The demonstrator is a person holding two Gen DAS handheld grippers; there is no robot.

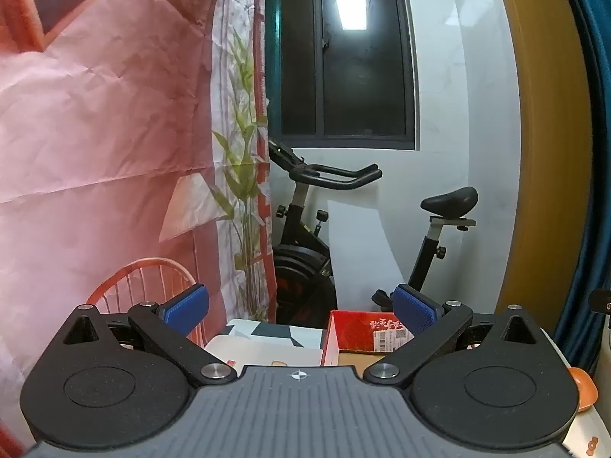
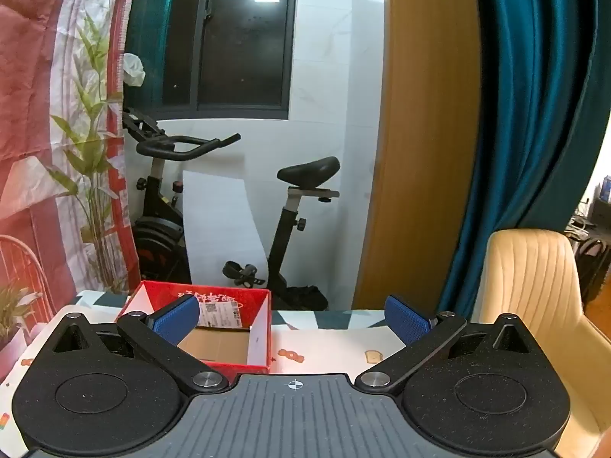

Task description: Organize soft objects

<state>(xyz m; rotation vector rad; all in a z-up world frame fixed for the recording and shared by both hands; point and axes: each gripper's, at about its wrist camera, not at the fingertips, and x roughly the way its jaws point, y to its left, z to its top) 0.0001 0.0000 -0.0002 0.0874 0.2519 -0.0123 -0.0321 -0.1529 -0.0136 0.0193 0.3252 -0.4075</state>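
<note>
From the left wrist, a red box [image 1: 362, 334] sat on the table [image 1: 267, 347], only bare cardboard showing inside; no soft object was in sight. An exercise bike [image 1: 305, 229] stood behind. The left gripper [image 1: 301, 307] was level, fingers spread, empty. From the right wrist, the red box [image 2: 214, 328] seemed empty, a beige chair [image 2: 534, 286] alongside; the right gripper [image 2: 292, 318] gaped, holding nothing.
</note>
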